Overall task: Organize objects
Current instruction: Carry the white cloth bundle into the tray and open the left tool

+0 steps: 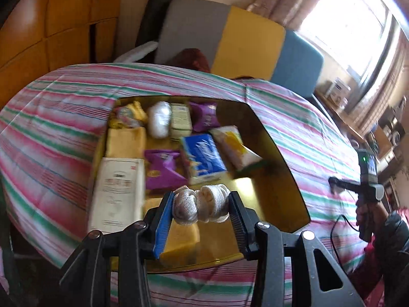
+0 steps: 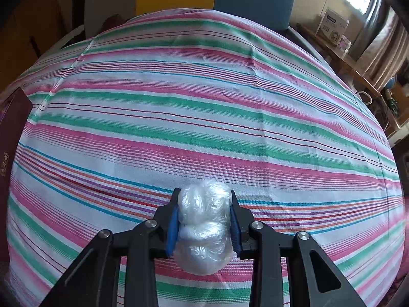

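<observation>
— Two tongs were at work, each clamped on one thing: the left tongs (image 1: 200, 208) gripped a bundle of white woven cord (image 1: 200, 206), the right tongs (image 2: 203, 220) a wad of clear plastic wrap (image 2: 203, 226).

— How many things lay in the golden box (image 1: 278, 179)?

— Beyond the left tongs' tips I counted two purple packets (image 1: 163, 170), (image 1: 204, 117), one blue tissue pack (image 1: 203, 156), one white-and-yellow tissue pack (image 1: 234, 148), one white paper bag (image 1: 117, 192), one plain yellow bag (image 1: 126, 142), one white wrapped roll (image 1: 159, 122) and one pale green box (image 1: 181, 120). The far-left corner was too blurred to count.

— Any open room?

— Bare box floor showed just right of the cord, up to the box's right wall. Ahead of the right tongs the striped cloth (image 2: 204, 102) ran clear to its far edge; only a dark maroon lid (image 2: 11, 138) lay at their far left.
</observation>
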Available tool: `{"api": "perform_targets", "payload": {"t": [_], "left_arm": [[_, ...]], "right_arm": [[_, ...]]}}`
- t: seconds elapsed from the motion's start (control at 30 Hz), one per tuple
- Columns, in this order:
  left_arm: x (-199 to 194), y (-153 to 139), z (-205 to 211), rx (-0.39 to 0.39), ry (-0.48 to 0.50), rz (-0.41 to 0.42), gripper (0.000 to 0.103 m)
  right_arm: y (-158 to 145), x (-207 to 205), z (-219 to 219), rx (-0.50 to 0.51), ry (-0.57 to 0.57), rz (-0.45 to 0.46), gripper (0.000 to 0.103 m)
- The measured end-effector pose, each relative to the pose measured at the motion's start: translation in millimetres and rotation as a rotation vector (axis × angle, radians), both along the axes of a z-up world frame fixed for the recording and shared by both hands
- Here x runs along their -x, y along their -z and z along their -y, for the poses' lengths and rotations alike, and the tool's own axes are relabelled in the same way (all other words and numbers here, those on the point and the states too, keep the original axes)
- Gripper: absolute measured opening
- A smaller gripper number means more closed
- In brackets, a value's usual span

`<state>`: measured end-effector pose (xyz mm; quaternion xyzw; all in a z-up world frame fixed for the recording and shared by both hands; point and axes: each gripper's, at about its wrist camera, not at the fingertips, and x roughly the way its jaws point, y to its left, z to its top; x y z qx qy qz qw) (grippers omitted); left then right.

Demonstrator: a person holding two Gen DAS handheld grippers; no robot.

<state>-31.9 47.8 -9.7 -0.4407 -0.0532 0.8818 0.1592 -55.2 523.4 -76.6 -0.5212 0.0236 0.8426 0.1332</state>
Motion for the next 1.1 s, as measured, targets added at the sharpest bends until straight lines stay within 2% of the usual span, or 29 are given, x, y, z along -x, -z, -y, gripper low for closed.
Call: {"api": "perform_targets", "payload": {"t": [0.2, 0.5, 1.1], "left_arm": [[-1.7, 1.8, -32.7, 0.080, 0.045, -0.037, 0.043], [-1.1, 4.3, -41.1, 0.172, 0.033, -0.074, 0.043], [11.9, 28.6, -61.6, 0.189, 0.083, -0.012, 0.043]], "right_arm": [[-0.5, -1.4, 0.4, 0.001, -0.003, 0.000, 0.034], [2.4, 4.6, 1.6, -0.034, -0.025, 0.002, 0.033], [4.5, 9.4, 4.2, -0.068, -0.038, 0.006, 0.033]]}}
